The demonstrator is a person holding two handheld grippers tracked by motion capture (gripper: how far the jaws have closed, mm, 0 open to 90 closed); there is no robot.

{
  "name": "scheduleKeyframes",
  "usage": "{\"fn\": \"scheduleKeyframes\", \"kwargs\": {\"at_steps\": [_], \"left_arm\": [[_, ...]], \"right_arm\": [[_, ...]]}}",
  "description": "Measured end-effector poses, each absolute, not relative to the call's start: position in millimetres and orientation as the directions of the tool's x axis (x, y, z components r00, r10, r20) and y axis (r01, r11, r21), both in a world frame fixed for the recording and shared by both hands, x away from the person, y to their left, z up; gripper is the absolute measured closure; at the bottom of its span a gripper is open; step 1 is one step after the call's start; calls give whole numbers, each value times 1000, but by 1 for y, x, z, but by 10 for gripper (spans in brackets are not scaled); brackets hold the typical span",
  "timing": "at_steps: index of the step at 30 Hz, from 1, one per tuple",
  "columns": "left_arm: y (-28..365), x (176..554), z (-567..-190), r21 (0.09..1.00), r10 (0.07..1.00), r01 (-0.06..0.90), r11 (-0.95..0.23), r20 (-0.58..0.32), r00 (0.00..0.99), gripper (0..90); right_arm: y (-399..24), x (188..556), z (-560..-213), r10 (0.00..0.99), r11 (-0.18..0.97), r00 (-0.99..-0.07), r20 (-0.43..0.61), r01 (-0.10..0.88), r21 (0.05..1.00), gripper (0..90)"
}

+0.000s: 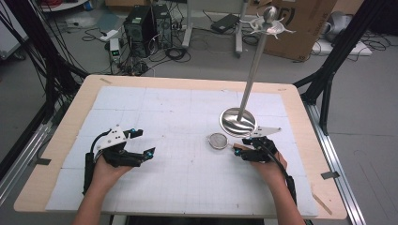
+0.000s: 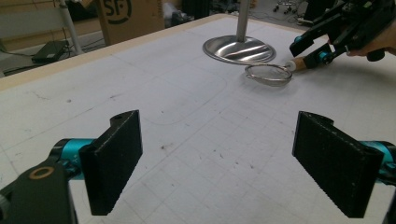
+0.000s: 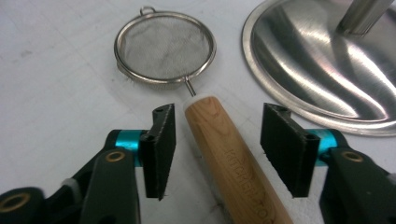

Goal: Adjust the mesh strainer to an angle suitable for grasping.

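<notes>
A small wire-mesh strainer lies on the white mat, its wooden handle pointing toward the person. My right gripper straddles that handle near the mesh end. Its pads stand a little off the wood on both sides, the left pad closer, so it is open. In the left gripper view the right gripper hovers low over the handle. My left gripper rests at the left of the mat, wide open with only bare mat between its pads.
A steel stand with a round base and a tall pole topped by hooks stands just beyond the strainer. The white gridded mat covers the wooden table. Computers, cables and cardboard boxes lie on the floor behind.
</notes>
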State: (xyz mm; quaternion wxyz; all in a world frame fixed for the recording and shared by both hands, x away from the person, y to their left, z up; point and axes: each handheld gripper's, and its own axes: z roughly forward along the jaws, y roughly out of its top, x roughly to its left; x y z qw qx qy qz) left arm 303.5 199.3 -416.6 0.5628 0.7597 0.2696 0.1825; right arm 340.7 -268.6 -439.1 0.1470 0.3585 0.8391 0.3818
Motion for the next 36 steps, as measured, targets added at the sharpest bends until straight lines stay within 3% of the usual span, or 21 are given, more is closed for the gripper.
{"fn": "scheduleKeyframes", "kwargs": {"at_steps": [11, 18, 21, 25, 36], "left_arm": [[199, 303, -416, 954, 611, 206, -219, -30, 791, 166], [199, 303, -416, 954, 610, 205, -217, -31, 791, 166], [198, 303, -416, 953, 614, 207, -220, -30, 789, 166], [198, 303, -416, 953, 610, 207, -223, -29, 792, 166], [199, 303, -416, 952, 615, 211, -220, -33, 788, 167]], "right_arm": [[-266, 339, -440, 684, 483, -728, 54, 507, 713, 663], [-263, 334, -439, 664, 496, -745, 70, 508, 704, 680], [-261, 334, -440, 661, 515, -748, 57, 507, 692, 623], [-258, 333, -441, 657, 525, -753, 44, 499, 690, 677], [-243, 329, -440, 613, 536, -788, 66, 475, 698, 692]]}}
